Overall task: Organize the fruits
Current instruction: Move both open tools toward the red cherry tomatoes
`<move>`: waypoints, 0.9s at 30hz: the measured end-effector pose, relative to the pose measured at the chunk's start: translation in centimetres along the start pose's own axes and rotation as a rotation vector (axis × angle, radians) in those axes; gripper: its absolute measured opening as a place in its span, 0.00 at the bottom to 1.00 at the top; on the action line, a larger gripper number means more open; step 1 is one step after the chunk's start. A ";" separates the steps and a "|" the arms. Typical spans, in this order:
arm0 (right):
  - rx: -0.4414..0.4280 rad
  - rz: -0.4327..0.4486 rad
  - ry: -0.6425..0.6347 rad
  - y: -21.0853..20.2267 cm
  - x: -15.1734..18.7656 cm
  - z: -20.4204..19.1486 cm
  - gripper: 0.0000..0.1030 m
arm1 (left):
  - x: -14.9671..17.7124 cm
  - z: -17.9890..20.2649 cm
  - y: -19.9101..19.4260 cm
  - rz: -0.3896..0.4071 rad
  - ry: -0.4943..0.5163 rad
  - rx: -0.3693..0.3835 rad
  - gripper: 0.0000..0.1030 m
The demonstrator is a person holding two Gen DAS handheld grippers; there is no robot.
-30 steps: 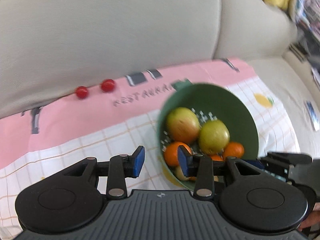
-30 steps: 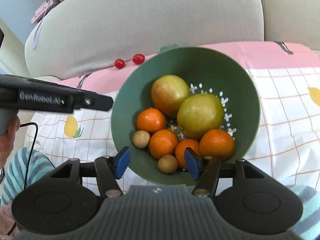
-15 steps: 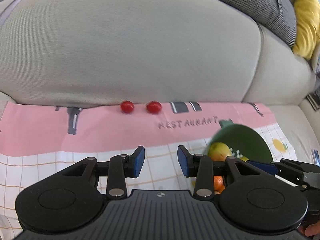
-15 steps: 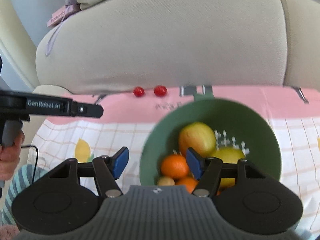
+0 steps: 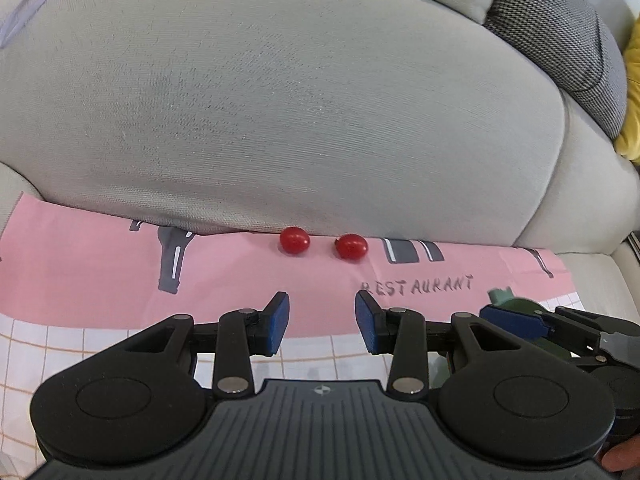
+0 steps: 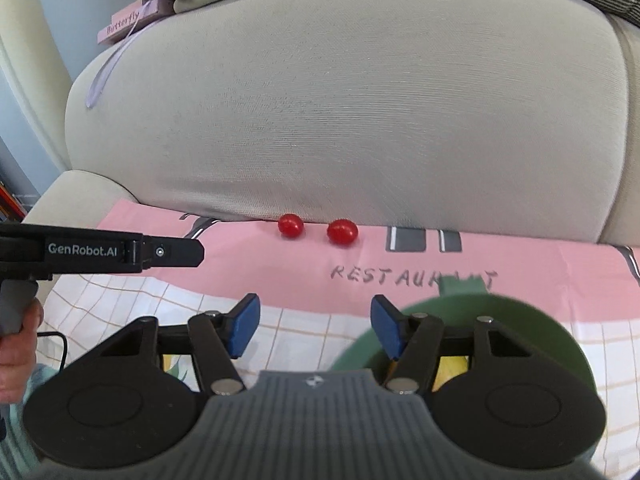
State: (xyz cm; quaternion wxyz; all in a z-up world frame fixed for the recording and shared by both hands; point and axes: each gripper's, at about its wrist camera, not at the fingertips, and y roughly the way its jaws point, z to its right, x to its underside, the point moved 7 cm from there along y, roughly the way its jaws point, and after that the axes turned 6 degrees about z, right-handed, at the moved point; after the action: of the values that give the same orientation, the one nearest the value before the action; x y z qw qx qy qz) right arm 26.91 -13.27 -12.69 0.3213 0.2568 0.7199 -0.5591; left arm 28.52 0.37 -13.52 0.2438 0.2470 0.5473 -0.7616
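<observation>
While both my claws hang wide and empty, the two tomatoes (image 5: 294, 241) (image 5: 351, 246) lie dead ahead of the left claw (image 5: 322, 322), side by side; the right claw (image 6: 315, 325) sits over the bowl (image 6: 520, 312).

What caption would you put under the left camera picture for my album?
Open left claw points at two small red round fruits on a pink cloth by a grey sofa cushion.
</observation>
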 end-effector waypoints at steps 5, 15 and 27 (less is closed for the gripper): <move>0.010 -0.023 -0.007 3.1 -1.2 0.3 0.49 | -0.7 -0.8 2.0 -0.001 -0.009 -0.001 0.44; 0.036 -0.052 0.019 8.4 -3.0 1.2 0.45 | -1.7 -2.1 6.9 -0.029 -0.028 0.006 0.44; 0.060 -0.091 0.006 12.3 -2.9 1.6 0.35 | -1.8 -2.8 12.2 -0.068 -0.067 0.019 0.44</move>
State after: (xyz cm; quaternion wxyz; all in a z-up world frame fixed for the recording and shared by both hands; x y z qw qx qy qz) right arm 38.08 -11.91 -18.63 0.2856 0.2350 0.7148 -0.5935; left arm 38.06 -0.19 -21.85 0.2338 0.2048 0.5397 -0.7824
